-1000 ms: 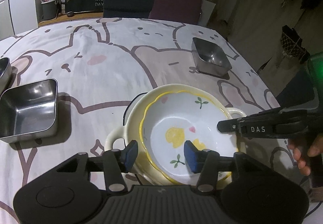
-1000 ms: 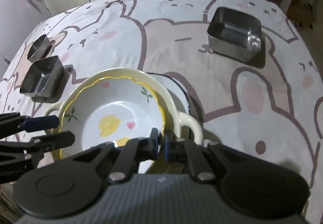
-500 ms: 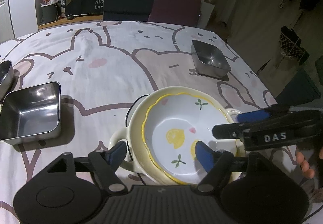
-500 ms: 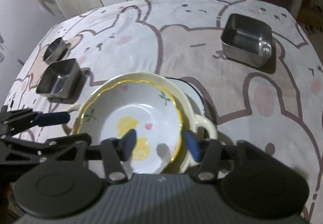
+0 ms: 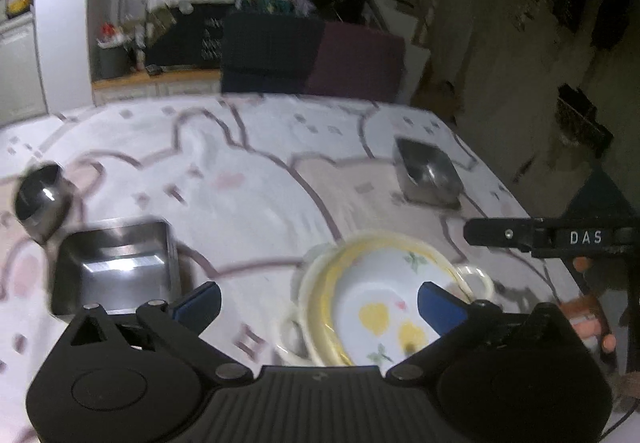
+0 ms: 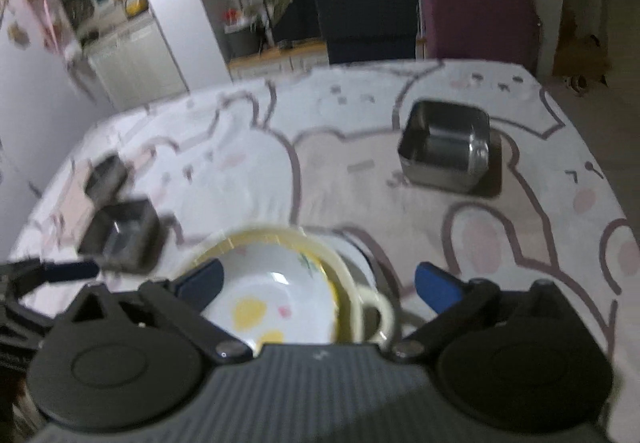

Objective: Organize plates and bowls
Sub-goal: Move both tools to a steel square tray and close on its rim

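Note:
A white bowl with a yellow wavy rim and lemon prints [image 5: 380, 295] [image 6: 272, 283] sits nested in a cream two-handled bowl [image 5: 476, 279] [image 6: 376, 307], which rests on a white plate [image 6: 356, 251]. My left gripper [image 5: 320, 303] hovers above the stack's near left side, its jaws opening wide; no pad touches anything. My right gripper [image 6: 318, 283] hangs over the stack's near right side, its jaws also opening and nothing gripped. Each gripper shows in the other's view: the right gripper's fingers [image 5: 540, 239] and the left gripper's fingers [image 6: 52, 271].
A square steel container [image 5: 116, 267] [image 6: 120, 235] lies left of the stack, with a round steel bowl [image 5: 40, 199] beyond it. Another square steel container [image 5: 430, 175] [image 6: 446, 143] stands far right. The table wears a bear-print cloth [image 5: 260, 183]; chairs stand behind.
Both grippers opened from narrow to wide; the right one had been shut at the bowl's rim and let go. Both have risen, so the bowl stack looks smaller and lower in view.

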Action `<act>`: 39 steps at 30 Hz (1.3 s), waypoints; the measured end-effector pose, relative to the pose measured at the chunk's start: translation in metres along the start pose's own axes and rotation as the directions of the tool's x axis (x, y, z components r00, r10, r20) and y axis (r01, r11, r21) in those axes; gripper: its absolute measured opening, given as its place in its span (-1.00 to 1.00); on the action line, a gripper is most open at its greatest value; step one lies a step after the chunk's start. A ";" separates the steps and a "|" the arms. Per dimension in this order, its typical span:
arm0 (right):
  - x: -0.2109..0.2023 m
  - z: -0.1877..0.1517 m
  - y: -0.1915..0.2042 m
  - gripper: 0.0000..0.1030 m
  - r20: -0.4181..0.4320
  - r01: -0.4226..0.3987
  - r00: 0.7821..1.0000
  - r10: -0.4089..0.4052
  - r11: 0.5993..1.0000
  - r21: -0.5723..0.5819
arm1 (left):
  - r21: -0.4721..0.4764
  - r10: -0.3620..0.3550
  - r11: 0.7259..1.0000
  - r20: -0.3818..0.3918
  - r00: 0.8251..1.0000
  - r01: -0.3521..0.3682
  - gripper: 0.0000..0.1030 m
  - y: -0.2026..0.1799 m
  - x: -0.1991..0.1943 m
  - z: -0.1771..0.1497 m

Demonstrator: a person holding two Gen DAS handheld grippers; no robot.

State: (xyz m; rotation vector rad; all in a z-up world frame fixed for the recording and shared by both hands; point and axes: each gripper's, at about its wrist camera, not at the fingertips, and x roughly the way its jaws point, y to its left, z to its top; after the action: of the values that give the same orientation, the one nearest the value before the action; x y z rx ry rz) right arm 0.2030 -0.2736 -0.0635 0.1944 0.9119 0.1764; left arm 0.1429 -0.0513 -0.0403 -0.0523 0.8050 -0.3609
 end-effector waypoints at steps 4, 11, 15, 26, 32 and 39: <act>0.005 0.016 0.019 0.99 0.035 -0.027 0.999 0.026 0.999 0.020 | -0.029 0.052 0.998 0.049 0.997 -0.051 1.00 0.031 -0.017 0.018; 0.034 0.043 0.078 0.99 0.041 -0.099 0.994 0.099 0.995 -0.011 | -0.116 0.168 0.980 0.074 0.983 -0.159 1.00 0.110 -0.032 0.038; 0.061 0.052 0.118 0.98 0.013 -0.130 0.991 0.131 0.991 -0.015 | -0.182 0.205 0.964 0.051 0.977 -0.193 1.00 0.157 -0.030 0.040; 0.147 0.050 0.197 0.27 -0.204 -0.168 0.965 0.163 0.986 -0.005 | -0.253 0.151 0.952 -0.107 0.983 -0.174 0.25 0.219 0.017 0.028; 0.179 0.040 0.205 -0.17 -0.288 -0.120 0.950 0.119 0.993 0.013 | -0.210 0.160 0.958 -0.182 0.970 -0.198 0.01 0.219 0.045 0.024; 0.190 0.034 0.215 -0.85 -0.309 -0.136 0.944 0.120 0.990 -0.033 | -0.199 0.174 0.953 -0.261 0.950 -0.230 -0.92 0.223 0.060 0.019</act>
State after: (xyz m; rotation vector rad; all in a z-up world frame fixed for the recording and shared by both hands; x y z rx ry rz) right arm 0.3290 -0.0245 -0.1367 0.1793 1.2029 0.3592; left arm 0.2613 0.1362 -0.1094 -0.1407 1.0807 -0.0772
